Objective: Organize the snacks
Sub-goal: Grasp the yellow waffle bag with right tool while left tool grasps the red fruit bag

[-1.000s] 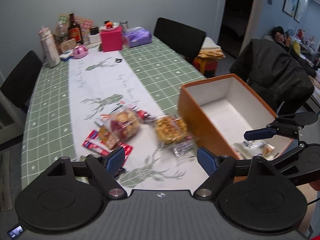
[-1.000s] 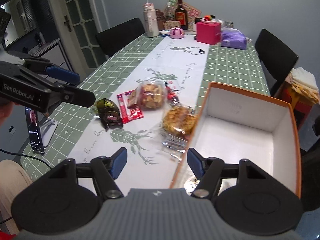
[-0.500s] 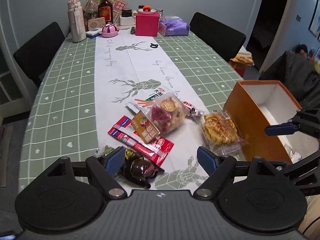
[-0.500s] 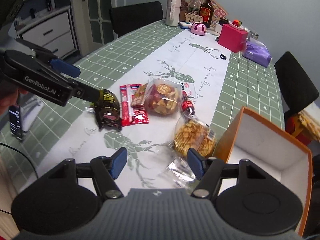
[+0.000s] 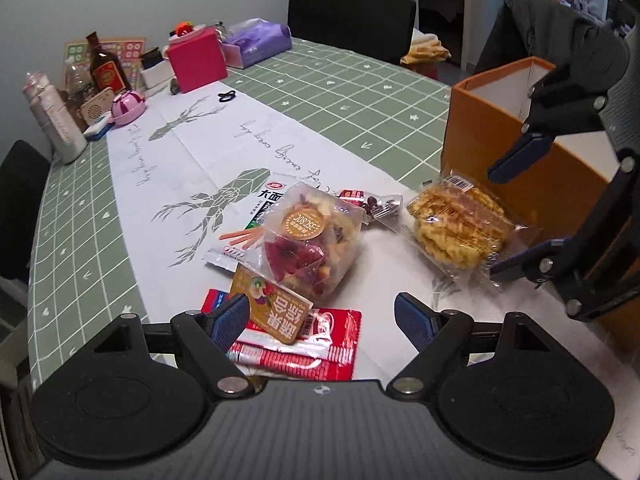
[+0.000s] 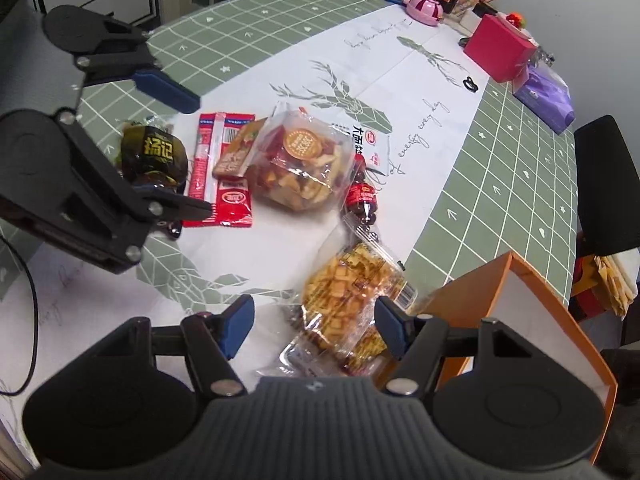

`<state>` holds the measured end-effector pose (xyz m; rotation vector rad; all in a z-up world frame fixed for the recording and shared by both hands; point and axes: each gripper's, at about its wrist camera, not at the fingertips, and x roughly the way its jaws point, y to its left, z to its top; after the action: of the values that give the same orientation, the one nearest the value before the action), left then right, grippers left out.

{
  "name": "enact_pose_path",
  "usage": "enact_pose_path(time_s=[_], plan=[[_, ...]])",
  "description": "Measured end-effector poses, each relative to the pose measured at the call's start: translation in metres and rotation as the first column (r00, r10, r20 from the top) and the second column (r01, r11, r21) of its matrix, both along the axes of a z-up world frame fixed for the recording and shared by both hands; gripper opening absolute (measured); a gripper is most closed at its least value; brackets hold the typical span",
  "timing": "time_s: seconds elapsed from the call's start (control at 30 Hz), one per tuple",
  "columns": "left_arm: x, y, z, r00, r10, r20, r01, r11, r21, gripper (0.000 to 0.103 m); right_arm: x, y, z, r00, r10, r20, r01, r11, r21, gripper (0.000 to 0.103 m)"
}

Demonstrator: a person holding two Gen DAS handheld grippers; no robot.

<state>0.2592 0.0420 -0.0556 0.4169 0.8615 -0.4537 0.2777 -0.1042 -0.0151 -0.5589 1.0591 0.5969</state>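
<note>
Snacks wait beside the box

Clear-wrapped yellow cracker packet [image 6: 352,300] lies against the orange cardboard box [image 6: 516,280]. Right gripper [image 6: 316,326] straddles it, jaws wide; left gripper [image 5: 322,320] hovers, jaws spread and empty, over red sachets [image 5: 304,354]. Next, likely: close, lift into box.

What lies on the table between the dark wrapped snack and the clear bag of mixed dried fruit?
In the right wrist view, red sachets and a small brown packet lie between the dark wrapped snack and the mixed fruit bag.

Far table end: pink box [image 5: 196,60], purple pack [image 5: 256,42], brown bottle [image 5: 105,68], pink lidded dish [image 5: 127,106].
</note>
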Motion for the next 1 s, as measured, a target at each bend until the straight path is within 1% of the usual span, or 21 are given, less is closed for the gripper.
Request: enact_pose_path(time_s=[0.1,0.2,0.27,0.3,0.33,0.37,0.4,0.43,0.5,0.57,0.6,0.63,0.67,0.7,0.73,0.77,0.8,0.87,1.0], plan=[[0.013,-0.005,-0.019,1.0,-0.002,-0.002,0.002,0.999,0.045,0.096,0.004,0.001,-0.007,1.0,0.015,-0.008,-0.015,1.0,-0.011,0.065],[0.021,-0.009,-0.035,1.0,-0.007,-0.014,0.008,0.997,0.075,0.09,0.006,0.002,-0.014,0.999,0.037,-0.027,-0.037,0.999,-0.019,0.065],[0.024,-0.012,-0.042,1.0,-0.009,-0.011,0.01,0.995,0.094,0.089,0.006,0.004,-0.016,0.998,0.057,-0.032,-0.058,0.998,-0.028,0.066],[0.025,-0.014,-0.045,1.0,-0.009,-0.006,0.01,0.994,0.105,0.087,0.006,0.006,-0.018,0.997,0.066,-0.031,-0.067,0.997,-0.04,0.067],[0.026,-0.014,-0.047,1.0,-0.011,0.0,0.01,0.993,0.115,0.084,0.007,0.008,-0.02,0.997,0.074,-0.027,-0.075,0.996,-0.053,0.078],[0.027,-0.015,-0.048,1.0,-0.009,0.011,0.008,0.991,0.13,0.082,0.007,0.009,-0.021,0.996,0.084,-0.02,-0.085,0.994,-0.063,0.085],[0.027,-0.016,-0.05,1.0,-0.005,0.028,0.001,0.989,0.145,0.078,0.007,0.01,-0.022,0.996,0.092,-0.016,-0.093,0.993,-0.07,0.085],[0.027,-0.017,-0.05,0.999,-0.001,0.041,-0.006,0.988,0.152,0.072,0.008,0.011,-0.024,0.995,0.094,-0.018,-0.095,0.992,-0.079,0.085],[0.027,-0.017,-0.051,0.998,0.008,0.055,-0.017,0.988,0.157,0.065,0.012,0.012,-0.029,0.996,0.082,-0.032,-0.084,0.991,-0.103,0.085],[0.026,-0.016,-0.05,0.998,0.007,0.058,-0.016,0.988,0.152,0.055,0.015,0.014,-0.035,0.997,0.068,-0.049,-0.074,0.988,-0.138,0.085],[0.027,-0.016,-0.05,0.998,0.012,0.058,-0.021,0.988,0.151,0.045,0.016,0.015,-0.038,0.996,0.066,-0.054,-0.074,0.986,-0.15,0.084],[0.026,-0.014,-0.05,0.998,0.02,0.059,-0.028,0.989,0.146,0.032,0.015,0.016,-0.041,0.996,0.072,-0.059,-0.08,0.984,-0.159,0.08],[0.026,-0.013,-0.049,0.998,0.028,0.059,-0.036,0.99,0.138,0.028,0.013,0.018,-0.043,0.995,0.078,-0.064,-0.088,0.982,-0.168,0.073],[0.026,-0.011,-0.047,0.998,0.038,0.057,-0.045,0.991,0.124,0.025,0.011,0.019,-0.045,0.995,0.085,-0.055,-0.093,0.979,-0.182,0.071],[0.026,-0.009,-0.045,0.997,0.046,0.056,-0.052,0.993,0.109,0.021,0.008,0.02,-0.046,0.995,0.094,-0.035,-0.099,0.975,-0.196,0.067],[0.025,-0.008,-0.043,0.997,0.054,0.059,-0.06,0.993,0.098,0.019,0.005,0.021,-0.046,0.995,0.103,-0.019,-0.104,0.973,-0.206,0.06],[0.022,-0.007,-0.041,0.996,0.063,0.069,-0.069,0.993,0.093,0.014,0.002,0.021,-0.045,0.994,0.108,-0.004,-0.107,0.971,-0.213,0.057],[0.018,-0.006,-0.037,0.994,0.079,0.076,-0.085,0.993,0.085,0.012,-0.003,0.02,-0.042,0.993,0.115,0.018,-0.108,0.971,-0.215,0.041],[0.006,-0.002,-0.025,0.991,0.121,0.054,-0.123,0.992,0.03,0.011,-0.01,0.015,-0.033,0.994,0.111,0.025,-0.105,0.978,-0.181,0.027]])
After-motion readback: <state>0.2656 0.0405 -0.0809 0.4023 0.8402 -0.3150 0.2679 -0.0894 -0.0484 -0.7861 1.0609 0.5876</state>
